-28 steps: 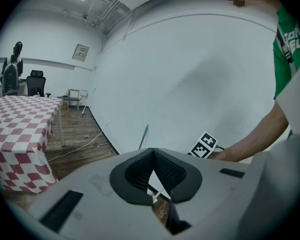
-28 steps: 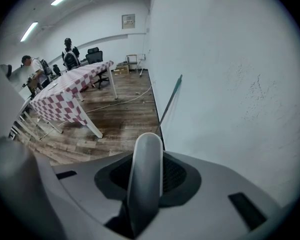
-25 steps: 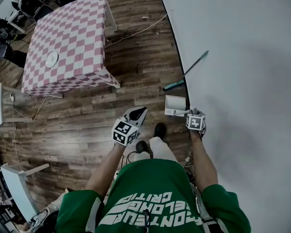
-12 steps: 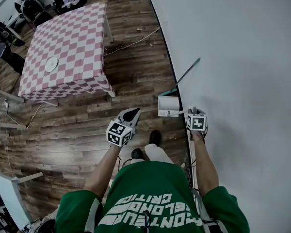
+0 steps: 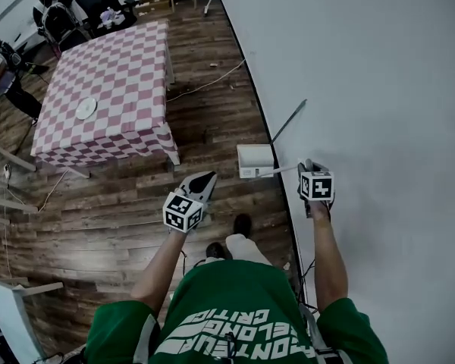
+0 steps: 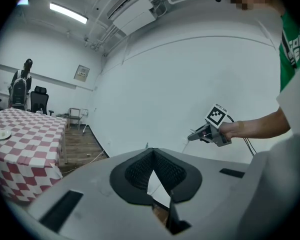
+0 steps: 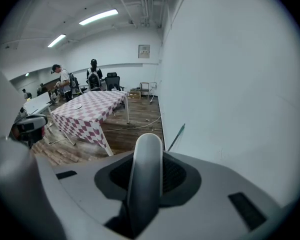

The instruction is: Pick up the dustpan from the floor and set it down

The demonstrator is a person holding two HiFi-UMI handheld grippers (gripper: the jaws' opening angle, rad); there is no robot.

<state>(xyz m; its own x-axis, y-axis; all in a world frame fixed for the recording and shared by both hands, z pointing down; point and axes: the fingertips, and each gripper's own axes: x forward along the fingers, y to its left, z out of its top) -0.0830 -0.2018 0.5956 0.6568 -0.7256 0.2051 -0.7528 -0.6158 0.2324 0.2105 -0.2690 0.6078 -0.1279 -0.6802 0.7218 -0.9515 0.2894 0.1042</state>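
The white dustpan hangs above the wooden floor beside the wall, its thin handle running back to my right gripper. The right gripper view has that rounded white handle standing upright between the jaws, which are shut on it. My left gripper hovers to the dustpan's left, apart from it, jaws shut with nothing between them. The right gripper also shows in the left gripper view, against the wall.
A green-handled broom leans on the white wall just beyond the dustpan. A table with a pink checked cloth and a plate stands left. A cable lies on the floor. People and chairs are far back.
Both grippers have risen. The dustpan has gone up with the right gripper and hangs higher off the floor. The left gripper has drifted a little left.
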